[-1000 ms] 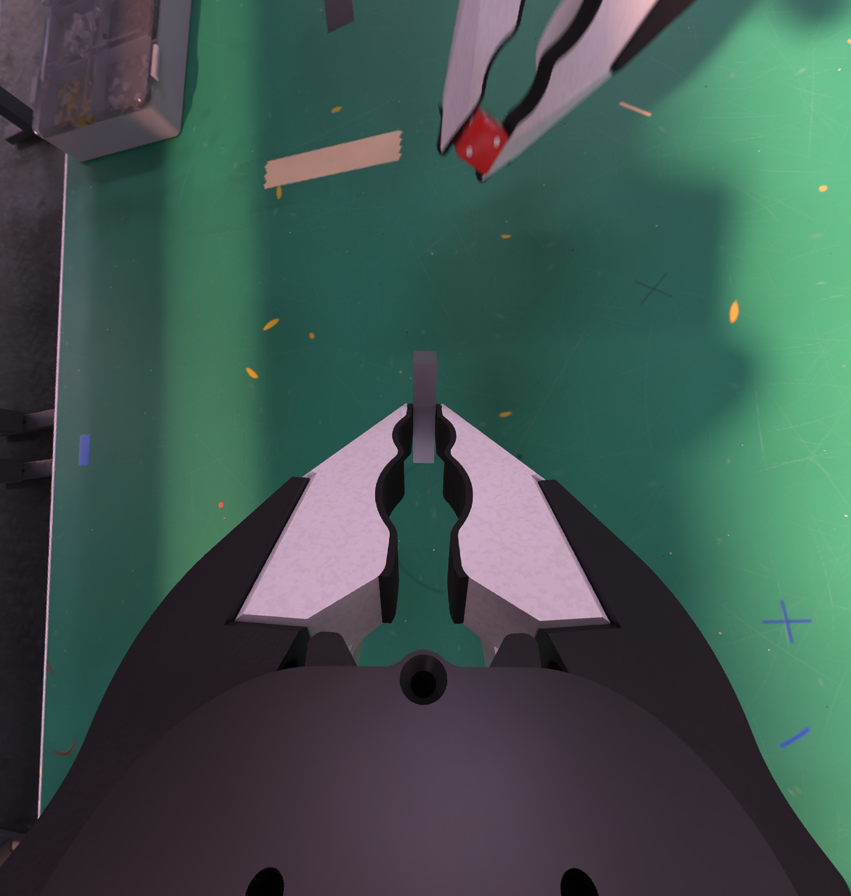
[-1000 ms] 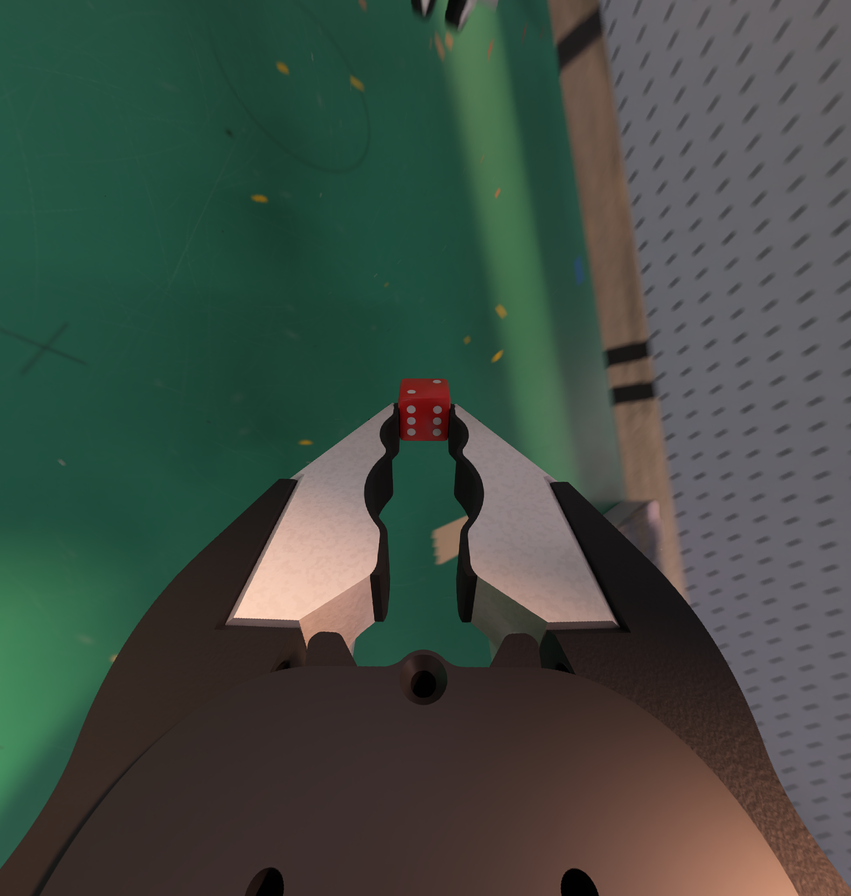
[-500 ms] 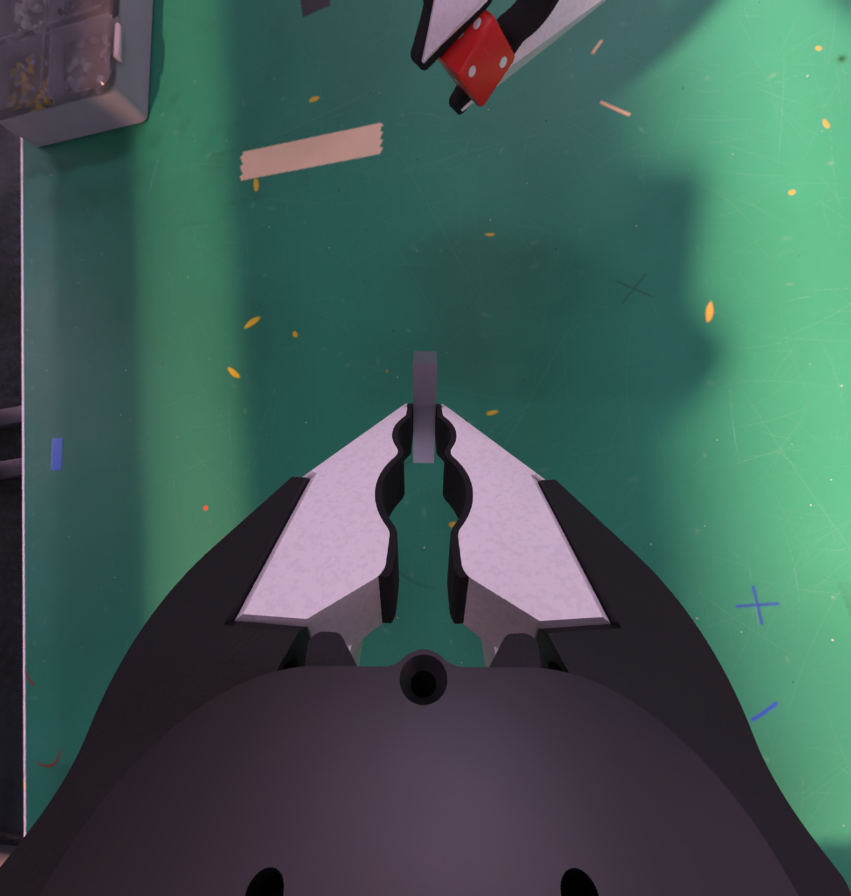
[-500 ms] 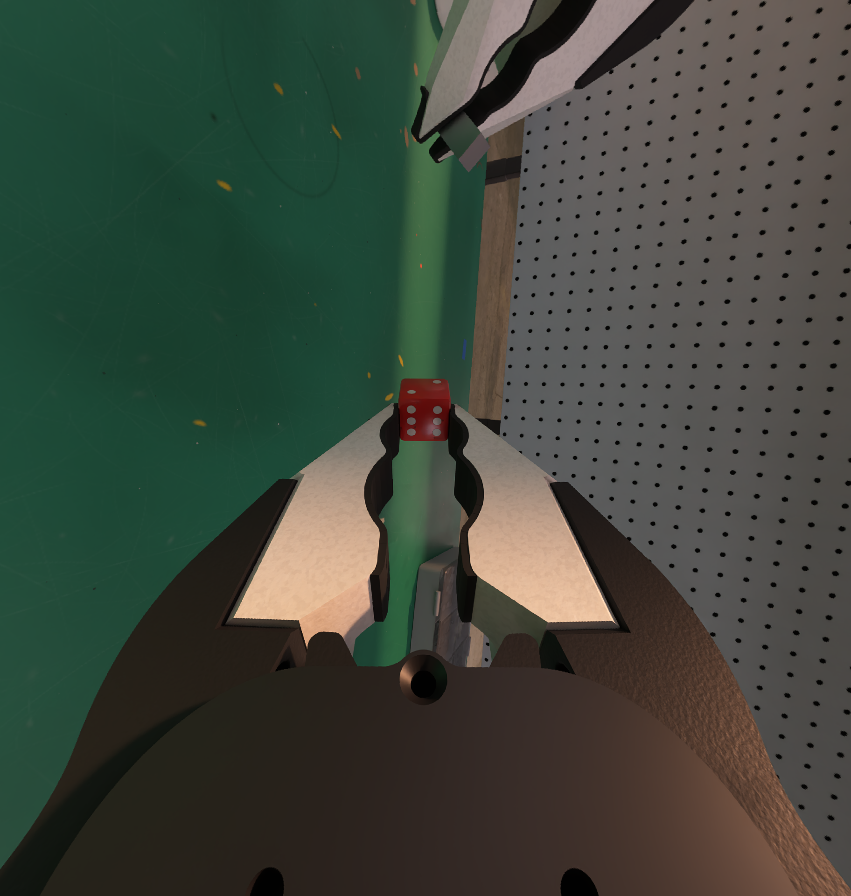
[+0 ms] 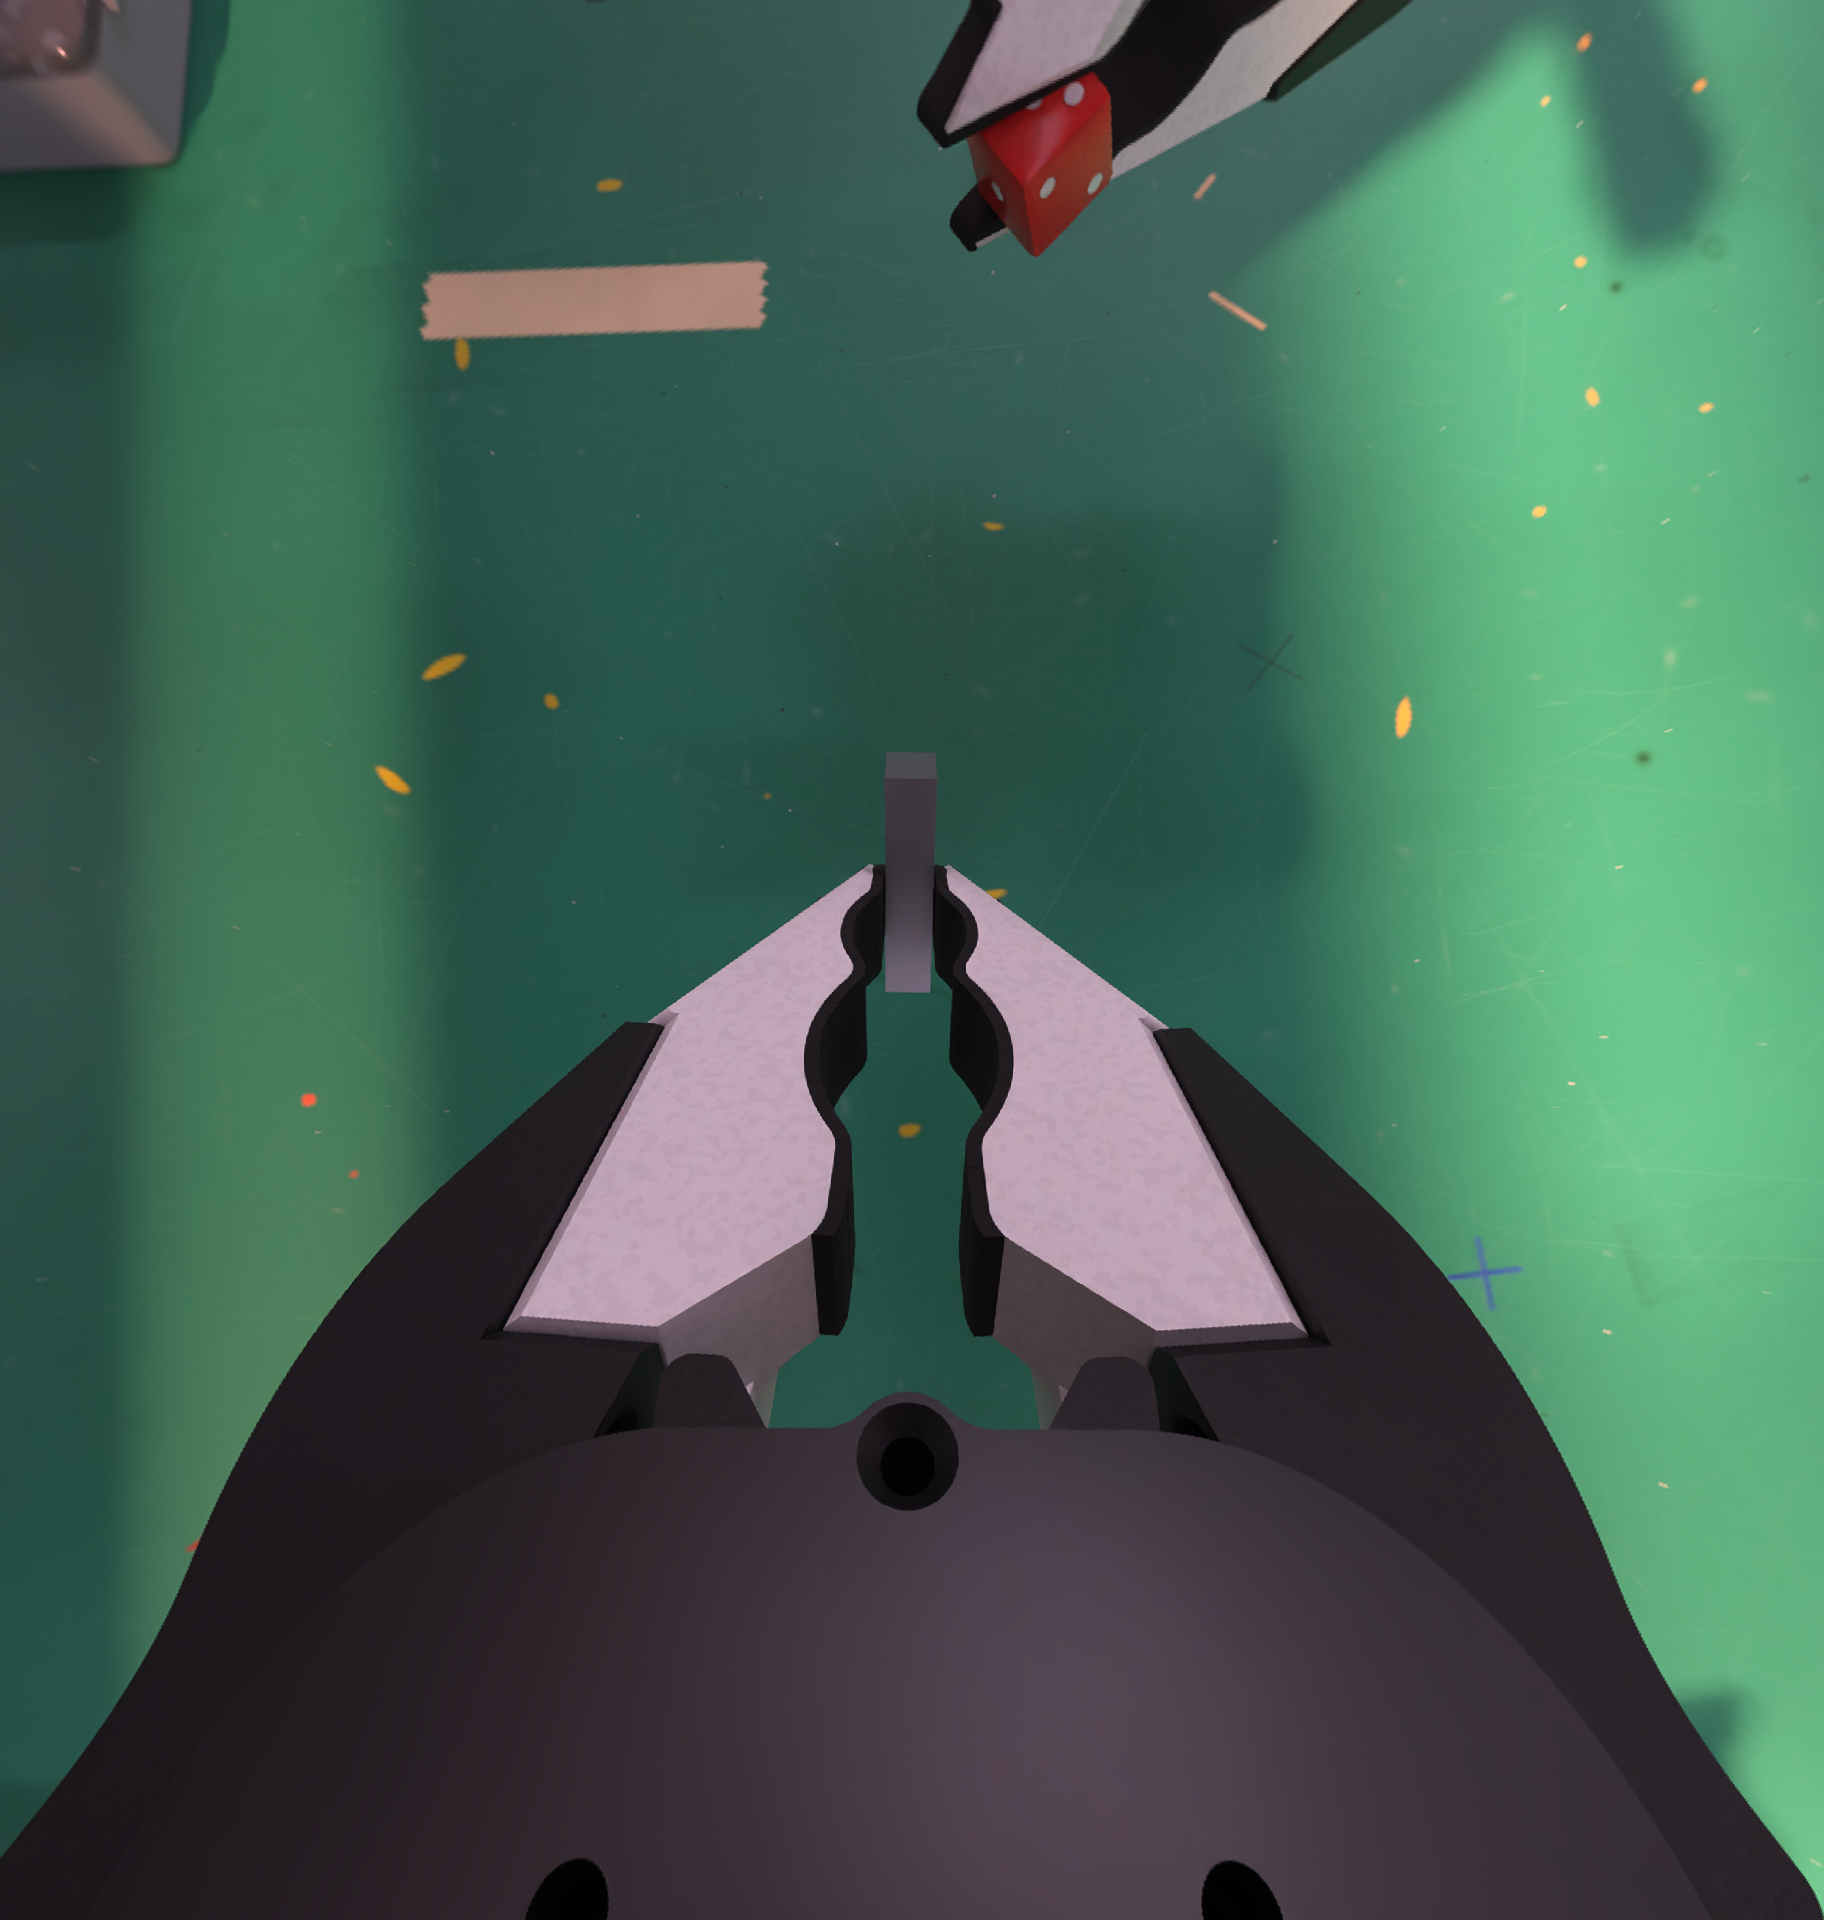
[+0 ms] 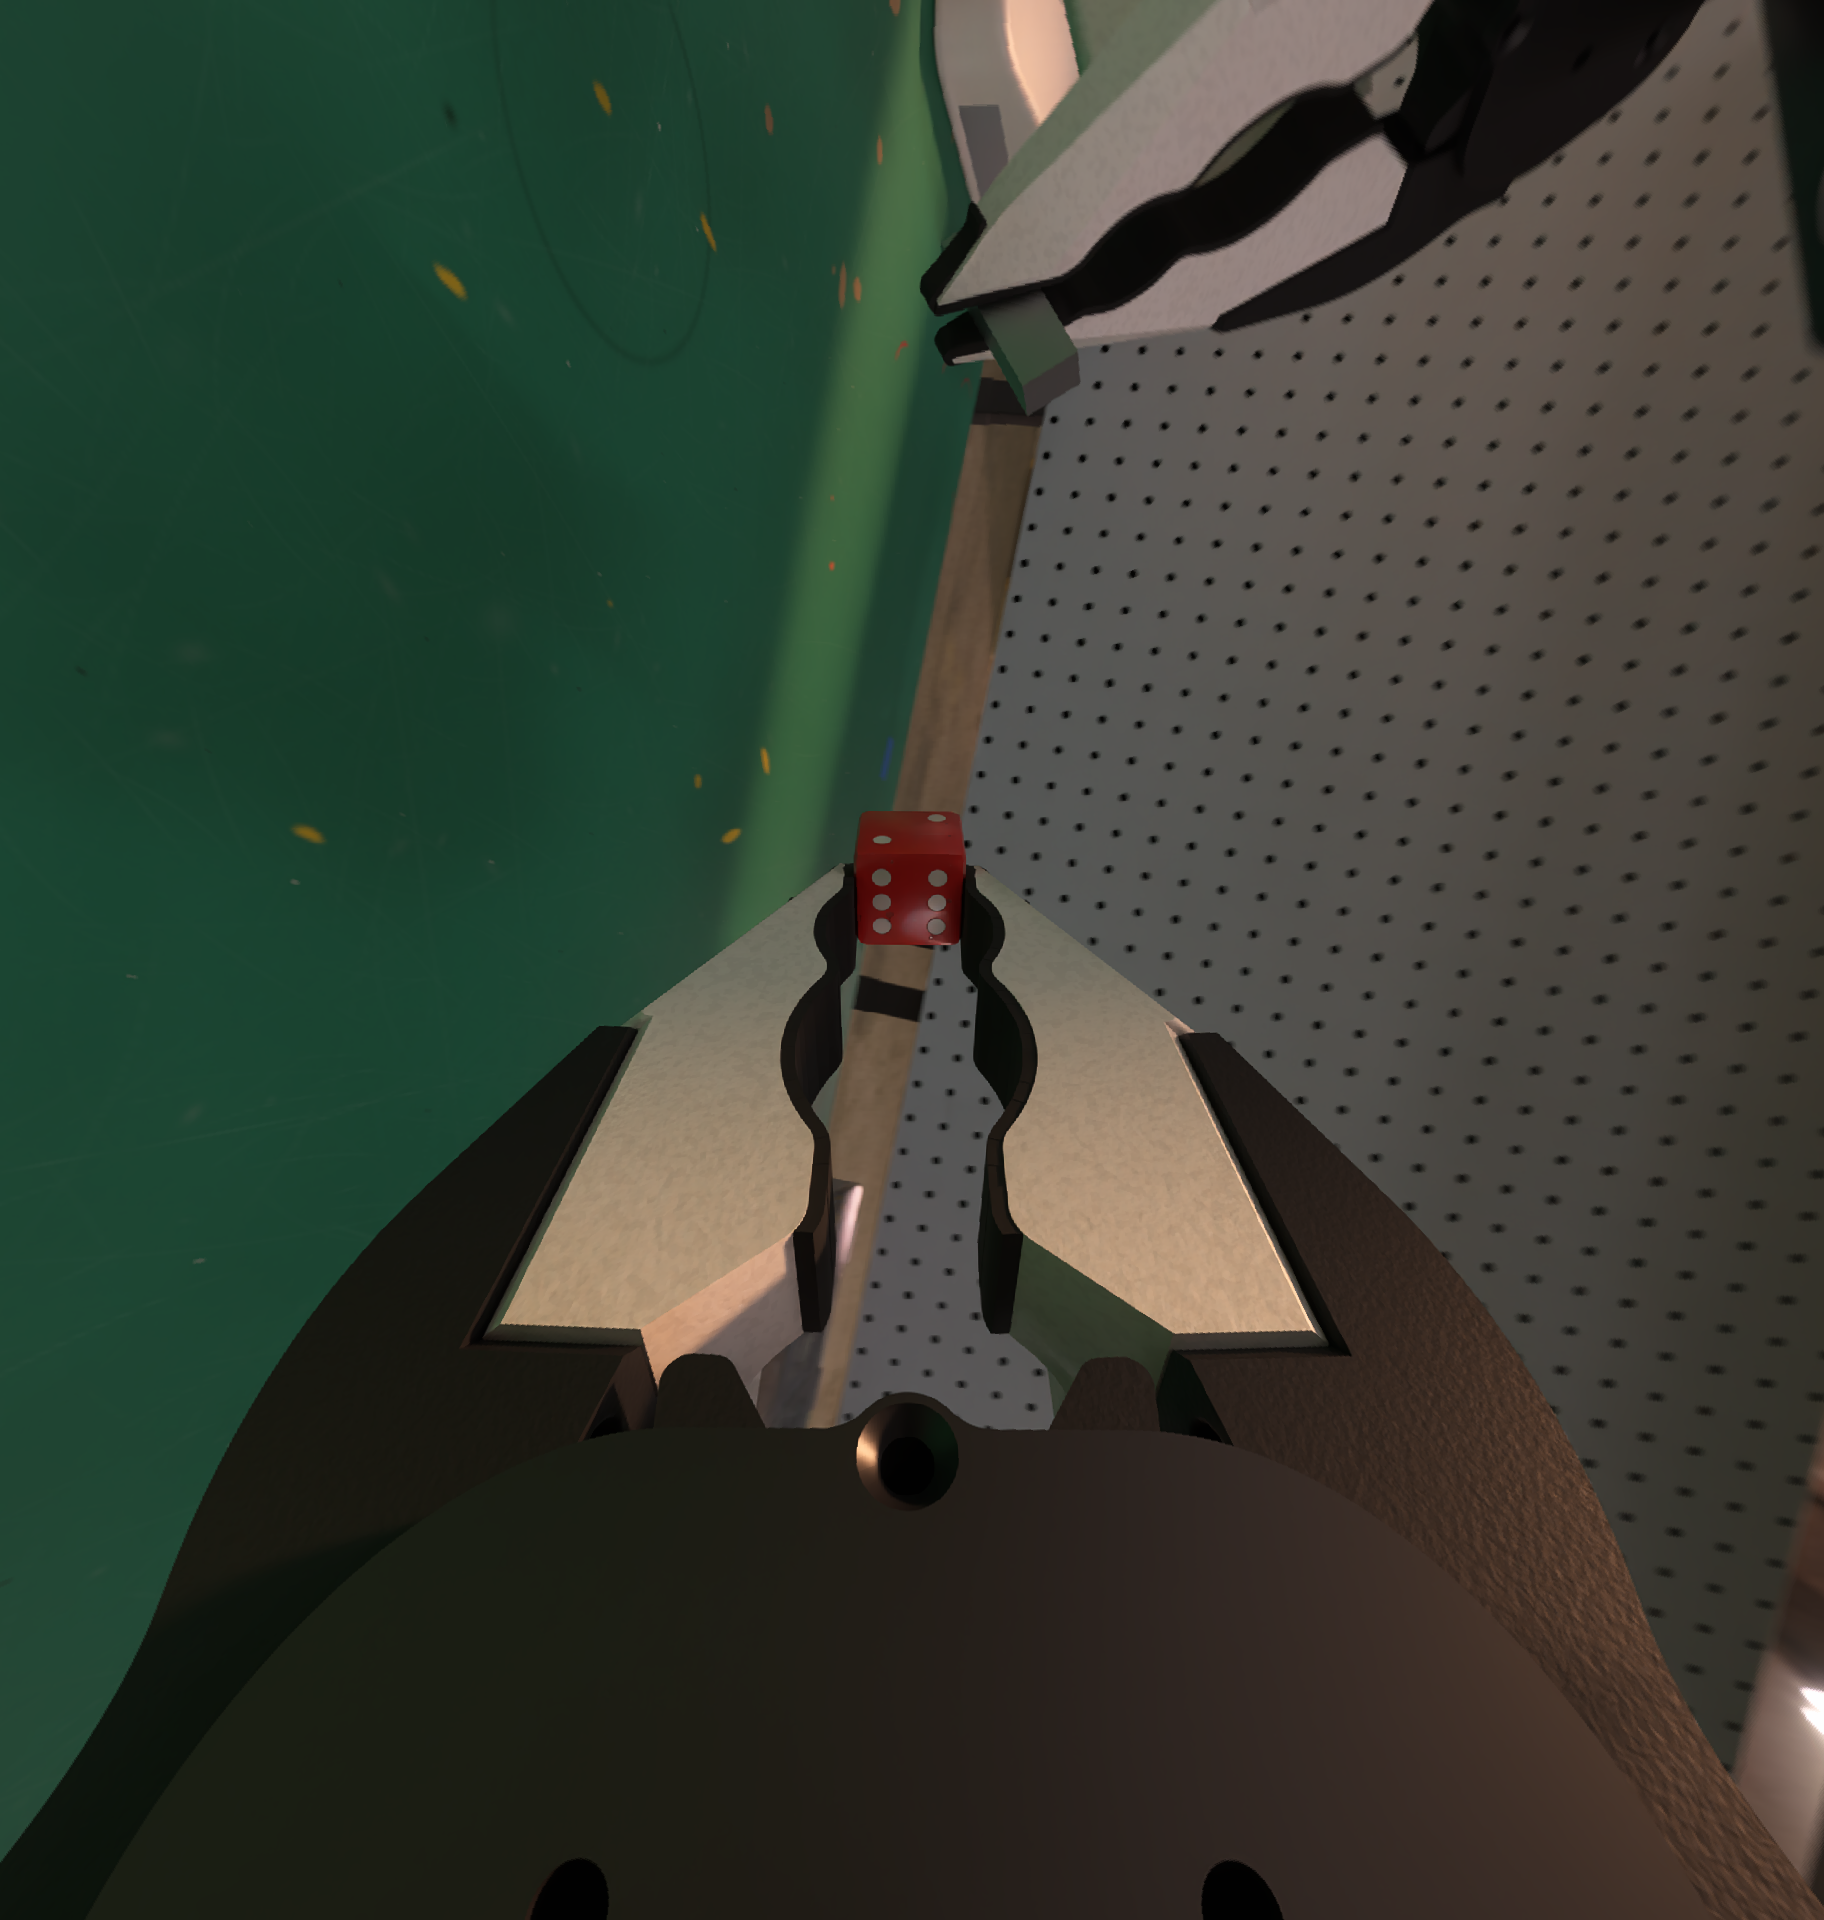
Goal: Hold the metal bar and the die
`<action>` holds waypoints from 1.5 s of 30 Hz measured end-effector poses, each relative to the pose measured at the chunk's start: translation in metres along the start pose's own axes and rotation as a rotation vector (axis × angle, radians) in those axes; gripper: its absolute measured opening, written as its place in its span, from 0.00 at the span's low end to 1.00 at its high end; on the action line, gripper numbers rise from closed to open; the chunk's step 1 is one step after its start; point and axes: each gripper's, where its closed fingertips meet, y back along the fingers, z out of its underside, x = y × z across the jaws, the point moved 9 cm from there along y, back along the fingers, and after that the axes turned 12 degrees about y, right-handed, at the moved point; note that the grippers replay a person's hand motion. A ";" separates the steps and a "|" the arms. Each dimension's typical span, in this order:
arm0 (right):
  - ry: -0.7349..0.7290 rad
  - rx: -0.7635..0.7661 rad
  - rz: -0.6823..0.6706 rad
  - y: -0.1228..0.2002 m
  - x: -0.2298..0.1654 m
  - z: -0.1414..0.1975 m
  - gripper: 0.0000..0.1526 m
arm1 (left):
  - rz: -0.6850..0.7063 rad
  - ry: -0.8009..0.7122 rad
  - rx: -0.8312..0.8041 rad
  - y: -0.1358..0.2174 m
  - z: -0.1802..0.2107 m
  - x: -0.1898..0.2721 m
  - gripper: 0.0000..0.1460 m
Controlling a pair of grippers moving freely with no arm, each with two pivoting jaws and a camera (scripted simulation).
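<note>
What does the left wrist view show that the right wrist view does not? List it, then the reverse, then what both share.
Only the left wrist view: a tan tape strip on the mat and a grey box at the top-left corner.
Only the right wrist view: a white pegboard and a wooden edge strip.
Both: the left gripper shut on the metal bar, the right gripper shut on the red die, the green mat.

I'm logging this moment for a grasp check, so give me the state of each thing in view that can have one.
left gripper: shut on the metal bar.
metal bar: clamped at the fingertips, end sticking out past them, off the green mat.
right gripper: shut on the die.
die: pinched at the fingertips, lifted.
tape strip: lying flat on the mat.
</note>
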 end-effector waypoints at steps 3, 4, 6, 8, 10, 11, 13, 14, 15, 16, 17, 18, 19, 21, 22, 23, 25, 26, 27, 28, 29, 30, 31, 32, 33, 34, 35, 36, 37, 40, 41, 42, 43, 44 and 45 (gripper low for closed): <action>0.069 -0.002 0.059 -0.003 -0.003 0.000 0.12 | 0.049 0.053 -0.013 0.001 0.000 -0.007 0.05; 0.083 -0.004 0.074 -0.004 -0.004 0.001 0.12 | 0.067 0.069 -0.019 0.001 0.000 -0.009 0.05; 0.141 -0.004 0.120 -0.006 -0.005 0.002 0.12 | 0.120 0.105 -0.032 0.001 0.000 -0.012 0.05; 0.185 0.006 0.145 -0.009 -0.006 0.007 0.12 | 0.166 0.124 -0.037 0.000 -0.001 -0.015 0.05; 0.201 0.016 0.153 -0.011 -0.006 0.013 0.12 | 0.185 0.133 -0.046 -0.001 -0.003 -0.018 0.05; 0.221 0.014 0.163 -0.012 -0.006 0.014 0.12 | 0.190 0.135 -0.053 -0.002 -0.004 -0.019 0.05; 0.239 0.013 0.179 -0.012 -0.006 0.015 0.12 | 0.213 0.162 -0.063 -0.002 -0.005 -0.021 0.05; 0.238 0.015 0.180 -0.012 -0.006 0.014 0.12 | 0.237 0.191 -0.064 -0.003 -0.005 -0.023 0.05; 0.241 0.016 0.187 -0.012 -0.007 0.014 0.12 | 0.263 0.221 -0.062 -0.003 -0.005 -0.026 0.05; 0.245 0.013 0.193 -0.013 -0.008 0.014 0.12 | 0.290 0.251 -0.057 -0.004 -0.004 -0.029 0.05; 0.251 0.007 0.202 -0.014 -0.010 0.014 0.12 | 0.315 0.276 -0.055 -0.004 -0.003 -0.031 0.05; 0.264 0.002 0.221 -0.014 -0.011 0.013 0.12 | 0.338 0.299 -0.055 -0.005 -0.002 -0.034 0.05; 0.277 -0.003 0.239 -0.016 -0.013 0.013 0.12 | 0.355 0.318 -0.056 -0.005 -0.002 -0.036 0.05; 0.282 0.002 0.248 -0.018 -0.015 0.014 0.12 | 0.400 0.337 -0.068 -0.006 -0.001 -0.040 0.05; 0.279 0.004 0.246 -0.019 -0.016 0.014 0.12 | 0.419 0.340 -0.073 -0.007 -0.001 -0.041 0.05; 0.282 0.005 0.250 -0.021 -0.016 0.015 0.12 | 0.433 0.343 -0.080 -0.007 -0.001 -0.042 0.05; 0.289 -0.004 0.254 -0.024 -0.017 0.018 0.12 | 0.435 0.343 -0.092 -0.008 -0.003 -0.046 0.05; 0.274 -0.005 0.239 -0.025 -0.016 0.019 0.12 | 0.417 0.333 -0.095 -0.007 -0.004 -0.047 0.05; 0.244 0.000 0.218 -0.025 -0.014 0.019 0.12 | 0.385 0.312 -0.096 -0.007 -0.005 -0.047 0.05; 0.202 0.008 0.186 -0.024 -0.011 0.019 0.12 | 0.345 0.285 -0.098 -0.006 -0.007 -0.046 0.05; 0.151 0.023 0.150 -0.023 -0.008 0.019 0.12 | 0.309 0.257 -0.102 -0.006 -0.009 -0.044 0.05; 0.090 0.041 0.102 -0.021 -0.004 0.020 0.12 | 0.278 0.233 -0.103 -0.005 -0.010 -0.042 0.05; 0.022 0.057 0.051 -0.019 0.000 0.022 0.12 | 0.247 0.209 -0.099 -0.005 -0.011 -0.039 0.05; -0.040 0.076 -0.005 -0.019 0.004 0.023 0.12 | 0.214 0.183 -0.093 -0.005 -0.012 -0.036 0.05; -0.103 0.095 -0.071 -0.018 0.007 0.026 0.12 | 0.176 0.155 -0.088 -0.005 -0.012 -0.033 0.05; -0.169 0.111 -0.124 -0.019 0.011 0.029 0.12 | 0.131 0.116 -0.086 -0.006 -0.013 -0.030 0.05; -0.231 0.133 -0.179 -0.019 0.014 0.032 0.12 | 0.083 0.067 -0.088 -0.006 -0.015 -0.026 0.05; -0.296 0.154 -0.242 -0.021 0.016 0.035 0.12 | 0.037 0.019 -0.091 -0.006 -0.016 -0.022 0.05; -0.365 0.177 -0.300 -0.022 0.019 0.038 0.12 | -0.006 -0.025 -0.094 -0.006 -0.016 -0.017 0.05; -0.551 0.256 -0.448 -0.026 0.025 0.048 0.12 | -0.089 -0.110 -0.089 -0.006 -0.015 -0.008 0.05; -0.605 0.281 -0.485 -0.027 0.026 0.051 0.12 | -0.122 -0.141 -0.084 -0.006 -0.014 -0.005 0.05; -0.664 0.302 -0.533 -0.029 0.027 0.053 0.12 | -0.156 -0.177 -0.075 -0.006 -0.013 -0.002 0.05; -0.736 0.322 -0.588 -0.032 0.028 0.056 0.12 | -0.194 -0.216 -0.063 -0.007 -0.011 0.000 0.05; -0.812 0.347 -0.646 -0.035 0.028 0.059 0.12 | -0.232 -0.254 -0.050 -0.007 -0.009 0.003 0.05; -0.913 0.379 -0.723 -0.038 0.028 0.063 0.12 | -0.267 -0.285 -0.035 -0.008 -0.007 0.005 0.05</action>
